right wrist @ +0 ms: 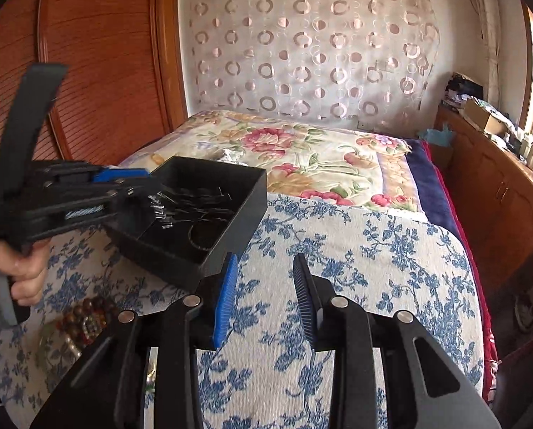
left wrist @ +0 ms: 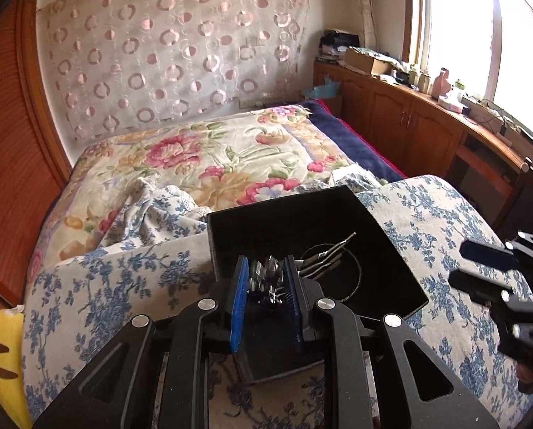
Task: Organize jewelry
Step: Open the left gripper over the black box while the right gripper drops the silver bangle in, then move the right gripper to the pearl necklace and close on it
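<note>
A black open box [left wrist: 391,250] sits on a blue-flowered cushion [left wrist: 123,286]. It holds metal hair clips [left wrist: 325,254] and a thin dark hoop. My left gripper [left wrist: 266,279] is over the box, shut on a shiny silver linked piece of jewelry [left wrist: 264,280]. In the right wrist view the left gripper [right wrist: 148,193] reaches into the box [right wrist: 238,221] from the left. My right gripper [right wrist: 264,279] is open and empty above the cushion [right wrist: 373,268], just right of the box. A brown bead bracelet [right wrist: 88,318] lies on the cushion at the lower left.
A flowered bedspread [left wrist: 213,153] lies behind the cushion. A wooden cabinet [left wrist: 409,118] with clutter stands at the right under a window. A wooden wardrobe door [right wrist: 105,53] is at the left. A yellow plush thing [left wrist: 2,350] lies at the lower left.
</note>
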A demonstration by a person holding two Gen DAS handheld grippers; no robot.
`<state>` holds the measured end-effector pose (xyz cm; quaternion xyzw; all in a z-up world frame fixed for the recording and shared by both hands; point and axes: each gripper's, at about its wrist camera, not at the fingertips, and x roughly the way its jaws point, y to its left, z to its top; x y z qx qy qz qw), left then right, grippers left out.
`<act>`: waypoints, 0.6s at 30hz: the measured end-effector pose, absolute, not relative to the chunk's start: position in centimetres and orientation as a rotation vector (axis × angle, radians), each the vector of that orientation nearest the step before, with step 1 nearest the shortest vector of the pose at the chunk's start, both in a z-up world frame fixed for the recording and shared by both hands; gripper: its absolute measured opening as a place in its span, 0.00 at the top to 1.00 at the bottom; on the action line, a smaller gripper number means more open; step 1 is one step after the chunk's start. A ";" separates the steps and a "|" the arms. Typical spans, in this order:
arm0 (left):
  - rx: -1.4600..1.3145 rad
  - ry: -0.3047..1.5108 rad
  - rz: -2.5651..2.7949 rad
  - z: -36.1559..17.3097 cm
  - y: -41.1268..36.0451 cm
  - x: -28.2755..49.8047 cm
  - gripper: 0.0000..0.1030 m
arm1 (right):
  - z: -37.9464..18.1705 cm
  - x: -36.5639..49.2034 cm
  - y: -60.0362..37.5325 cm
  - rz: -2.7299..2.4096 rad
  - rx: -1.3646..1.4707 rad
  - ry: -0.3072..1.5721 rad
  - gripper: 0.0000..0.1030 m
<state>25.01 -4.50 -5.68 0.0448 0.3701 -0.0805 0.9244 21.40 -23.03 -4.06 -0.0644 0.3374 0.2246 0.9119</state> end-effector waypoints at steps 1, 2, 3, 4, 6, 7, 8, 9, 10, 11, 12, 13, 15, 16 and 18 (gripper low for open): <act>0.103 0.759 -0.162 -5.6 -4.7 25.0 0.81 | -4.1 21.2 -23.0 0.466 -0.132 0.695 0.66; 0.109 0.761 -0.159 -5.6 -4.8 25.0 0.79 | -4.1 20.9 -23.2 0.470 -0.131 0.694 0.66; 0.110 0.762 -0.159 -5.6 -4.9 25.0 0.77 | -4.0 20.9 -23.2 0.472 -0.130 0.692 0.66; 0.108 0.758 -0.161 -5.5 -4.9 24.9 0.70 | -4.0 20.7 -23.3 0.472 -0.127 0.689 0.66; 0.109 0.746 -0.158 -5.2 -5.0 24.6 0.66 | -3.8 20.6 -23.3 0.471 -0.120 0.684 0.66; 0.110 0.742 -0.159 -5.1 -5.1 24.4 0.66 | -3.7 20.4 -23.4 0.471 -0.113 0.681 0.66; 0.108 0.738 -0.161 -5.0 -4.9 24.0 0.66 | -3.7 20.2 -23.4 0.472 -0.106 0.680 0.66; 0.104 0.732 -0.165 -4.8 -4.7 23.4 0.65 | -3.7 20.1 -23.5 0.474 -0.098 0.681 0.66; 0.101 0.728 -0.168 -4.7 -4.5 23.0 0.65 | -3.7 20.0 -23.5 0.477 -0.095 0.682 0.66; 0.099 0.723 -0.171 -4.6 -4.3 22.4 0.65 | -3.7 19.8 -23.4 0.481 -0.092 0.682 0.66; 0.098 0.721 -0.171 -4.6 -4.1 22.0 0.64 | -3.7 19.6 -23.3 0.483 -0.092 0.682 0.66; 0.100 0.718 -0.172 -4.5 -3.9 21.4 0.64 | -3.8 19.2 -23.2 0.487 -0.092 0.679 0.66; 0.104 0.708 -0.180 -4.3 -3.5 20.1 0.64 | -3.8 18.8 -23.0 0.493 -0.091 0.681 0.66; 0.101 0.706 -0.183 -4.3 -3.2 19.3 0.64 | -3.9 18.5 -22.8 0.498 -0.089 0.683 0.66; 0.094 0.704 -0.191 -4.3 -2.8 18.2 0.64 | -4.0 17.9 -22.6 0.510 -0.083 0.688 0.66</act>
